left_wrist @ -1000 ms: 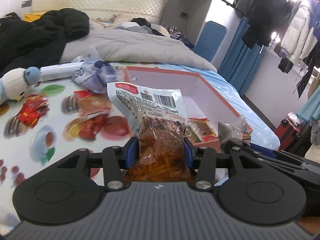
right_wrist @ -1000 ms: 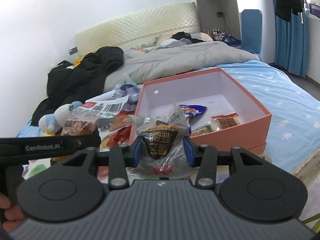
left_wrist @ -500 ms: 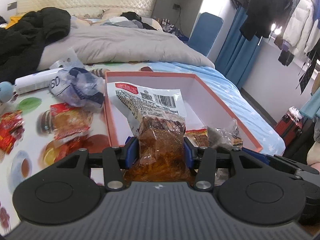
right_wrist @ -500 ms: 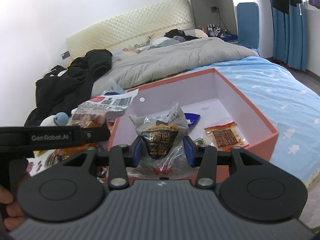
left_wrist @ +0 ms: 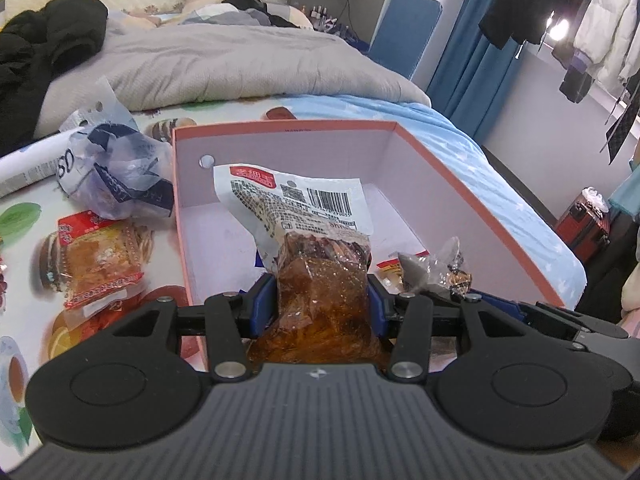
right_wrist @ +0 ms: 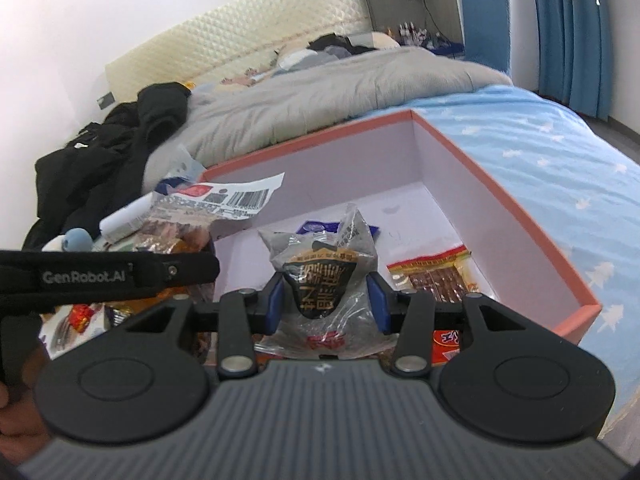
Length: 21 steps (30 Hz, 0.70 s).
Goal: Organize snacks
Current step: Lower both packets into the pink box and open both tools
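**Both tools now over the box**

Since a second ago both tools have advanced until the pink box [left_wrist: 472, 184] fills mid-frame. Left tool [left_wrist: 322, 304] grips a brown snack pouch [left_wrist: 320, 280] at centre; right tool [right_wrist: 326, 300] grips a dark wrapped snack [right_wrist: 324, 276] above the box floor, beside a red packet [right_wrist: 432, 276].

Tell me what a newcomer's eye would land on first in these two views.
First, the snack packs clamped in the grippers: the left gripper grips a clear pack of orange-brown snack, the right gripper a grey packet with a black label. Just beyond them lies the open pink box on the bed, with a red-edged packet on its floor. Left of the box, loose wrappers litter the printed cloth.
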Available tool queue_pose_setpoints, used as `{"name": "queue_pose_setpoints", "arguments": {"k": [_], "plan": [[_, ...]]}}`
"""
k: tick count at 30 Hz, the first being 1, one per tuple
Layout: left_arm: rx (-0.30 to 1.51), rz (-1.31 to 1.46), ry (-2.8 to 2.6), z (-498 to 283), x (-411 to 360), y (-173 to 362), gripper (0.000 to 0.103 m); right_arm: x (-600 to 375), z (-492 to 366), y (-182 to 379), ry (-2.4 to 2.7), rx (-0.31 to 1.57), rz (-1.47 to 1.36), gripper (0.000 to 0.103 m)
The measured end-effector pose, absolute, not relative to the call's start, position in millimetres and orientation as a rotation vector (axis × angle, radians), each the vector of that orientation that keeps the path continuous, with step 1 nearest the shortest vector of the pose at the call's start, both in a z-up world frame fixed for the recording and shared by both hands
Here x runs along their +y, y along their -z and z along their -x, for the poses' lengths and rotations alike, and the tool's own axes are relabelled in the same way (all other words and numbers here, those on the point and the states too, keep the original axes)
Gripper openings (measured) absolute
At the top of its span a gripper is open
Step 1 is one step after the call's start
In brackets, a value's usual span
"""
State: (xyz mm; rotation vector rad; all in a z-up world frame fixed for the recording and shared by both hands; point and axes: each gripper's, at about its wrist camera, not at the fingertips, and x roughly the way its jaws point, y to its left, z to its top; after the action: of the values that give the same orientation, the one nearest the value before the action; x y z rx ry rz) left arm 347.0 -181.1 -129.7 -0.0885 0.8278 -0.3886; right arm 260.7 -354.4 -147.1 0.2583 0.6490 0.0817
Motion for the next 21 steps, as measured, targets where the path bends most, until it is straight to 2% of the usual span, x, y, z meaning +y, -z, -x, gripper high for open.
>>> {"name": "queue_pose_setpoints", "arguments": {"k": [2,4,7,21], "plan": [[0.818,0.082,0.393,-348,-182,130,0.056,-354,-264,150,-0.079,0.666,-0.258,0.049],[0.81,0.077,0.394,-347,-181,129,0.068,-354,-265,150,-0.078,0.678,-0.252,0.052],[0.783,0.073,0.384,-339,-176,121,0.074,-354,-263,147,-0.077,0.674,-0.257,0.059],[0.7,0.106,0.345,-260,-129,78,0.075,-328,-203,106,-0.119,0.589,-0.223,0.061]]}}
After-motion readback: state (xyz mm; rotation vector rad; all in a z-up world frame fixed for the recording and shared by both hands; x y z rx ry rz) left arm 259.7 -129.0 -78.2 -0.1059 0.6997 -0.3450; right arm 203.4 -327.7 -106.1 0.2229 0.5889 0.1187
